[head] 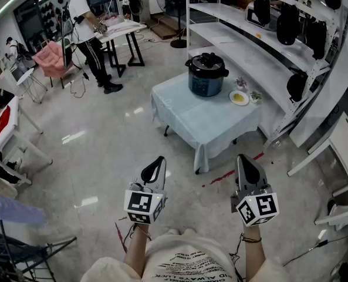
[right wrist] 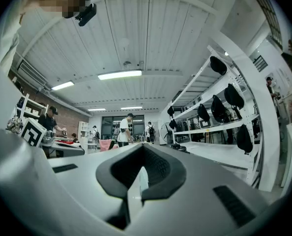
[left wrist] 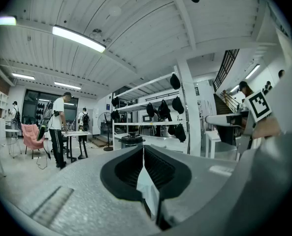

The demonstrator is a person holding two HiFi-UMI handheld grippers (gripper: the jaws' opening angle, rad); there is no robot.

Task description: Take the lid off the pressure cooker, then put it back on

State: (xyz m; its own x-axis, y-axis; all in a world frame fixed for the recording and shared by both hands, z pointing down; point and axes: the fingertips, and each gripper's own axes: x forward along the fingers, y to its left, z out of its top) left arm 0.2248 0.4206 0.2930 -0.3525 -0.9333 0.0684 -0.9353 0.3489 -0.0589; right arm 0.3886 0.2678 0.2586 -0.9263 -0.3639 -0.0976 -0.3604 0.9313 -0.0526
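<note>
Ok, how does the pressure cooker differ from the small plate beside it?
The pressure cooker is tall and bulky, the plate flat and much smaller. The pressure cooker is dark blue with its black lid on; the plate is white and open, with something yellow on it. The pressure cooker stands further left, the plate to its right, apart from it. Both sit on the cloth-covered table.

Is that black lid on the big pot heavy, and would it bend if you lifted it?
Probably fairly heavy: the lid looks thick and bulky, covering the whole top of the pressure cooker. Likely stiff, not bendy, since it holds a domed shape with raised parts on top.
</note>
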